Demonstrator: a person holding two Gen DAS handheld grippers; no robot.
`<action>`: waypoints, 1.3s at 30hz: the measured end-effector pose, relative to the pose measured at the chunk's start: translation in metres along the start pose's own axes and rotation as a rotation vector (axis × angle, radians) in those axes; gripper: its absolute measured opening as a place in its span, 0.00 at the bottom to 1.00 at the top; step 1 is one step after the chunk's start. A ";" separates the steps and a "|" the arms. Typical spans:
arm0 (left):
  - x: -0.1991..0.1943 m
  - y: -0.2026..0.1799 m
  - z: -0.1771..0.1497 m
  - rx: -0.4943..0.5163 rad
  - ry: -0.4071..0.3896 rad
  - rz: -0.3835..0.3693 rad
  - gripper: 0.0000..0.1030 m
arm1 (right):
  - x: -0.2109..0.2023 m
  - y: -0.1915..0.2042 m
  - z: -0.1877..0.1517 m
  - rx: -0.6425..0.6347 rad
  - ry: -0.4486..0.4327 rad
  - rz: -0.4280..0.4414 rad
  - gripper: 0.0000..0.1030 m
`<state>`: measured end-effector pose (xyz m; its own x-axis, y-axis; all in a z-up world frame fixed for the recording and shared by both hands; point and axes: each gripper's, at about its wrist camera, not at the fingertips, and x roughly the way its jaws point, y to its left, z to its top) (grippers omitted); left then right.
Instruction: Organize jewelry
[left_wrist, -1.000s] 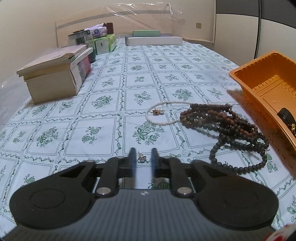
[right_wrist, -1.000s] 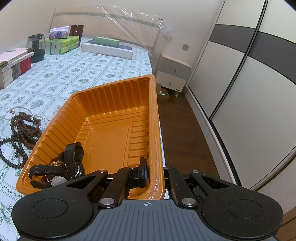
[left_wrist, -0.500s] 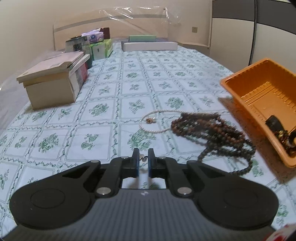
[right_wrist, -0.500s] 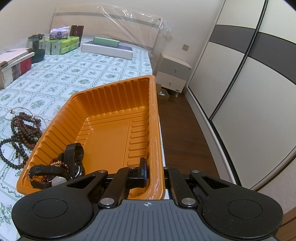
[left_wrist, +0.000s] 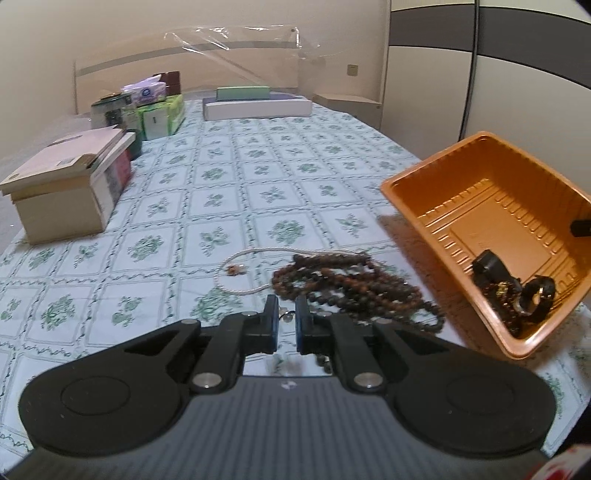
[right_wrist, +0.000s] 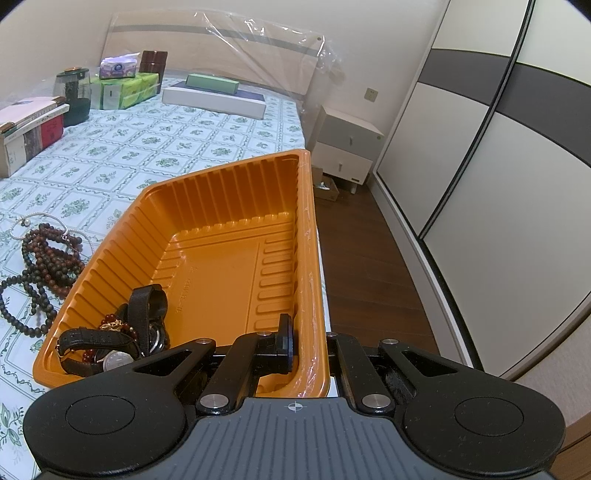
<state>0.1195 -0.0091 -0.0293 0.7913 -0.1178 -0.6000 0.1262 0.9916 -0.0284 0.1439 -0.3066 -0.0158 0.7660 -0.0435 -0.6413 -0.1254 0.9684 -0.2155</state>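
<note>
My left gripper (left_wrist: 286, 319) is shut on a small silvery earring (left_wrist: 285, 316), held a little above the patterned bedspread. Just beyond it lie a dark bead necklace (left_wrist: 351, 280) (right_wrist: 48, 258) and a thin pearl bracelet (left_wrist: 255, 251) (right_wrist: 22, 221). At the right sits the orange tray (left_wrist: 432, 160) (right_wrist: 221, 266), tipped up on one side, with watches and a red bead bracelet (left_wrist: 517, 291) (right_wrist: 110, 343) in its low corner. My right gripper (right_wrist: 310, 343) is shut on the tray's near rim, one finger inside and one outside.
A stack of boxes (left_wrist: 62, 195), green tissue packs (left_wrist: 160, 118), a dark jar (left_wrist: 110, 110) and a flat white box (left_wrist: 258, 107) stand toward the headboard. The bed's edge runs just right of the tray, with wooden floor (right_wrist: 362, 266), a nightstand (right_wrist: 347, 147) and wardrobe doors beyond.
My left gripper has closed on the earring, risen with it and swung right, bringing the tray further into its view. The right gripper and tray have not moved.
</note>
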 end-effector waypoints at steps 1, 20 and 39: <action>0.000 -0.002 0.001 0.001 0.000 -0.008 0.07 | 0.000 0.000 0.000 -0.001 0.000 0.000 0.04; -0.001 -0.091 0.036 0.064 -0.050 -0.309 0.07 | -0.002 0.001 0.002 -0.007 -0.001 0.005 0.04; 0.024 -0.153 0.037 0.172 -0.022 -0.440 0.07 | -0.001 -0.002 0.001 0.005 -0.005 0.017 0.04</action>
<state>0.1416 -0.1652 -0.0097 0.6525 -0.5279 -0.5437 0.5480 0.8242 -0.1427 0.1438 -0.3082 -0.0139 0.7667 -0.0260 -0.6415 -0.1354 0.9701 -0.2012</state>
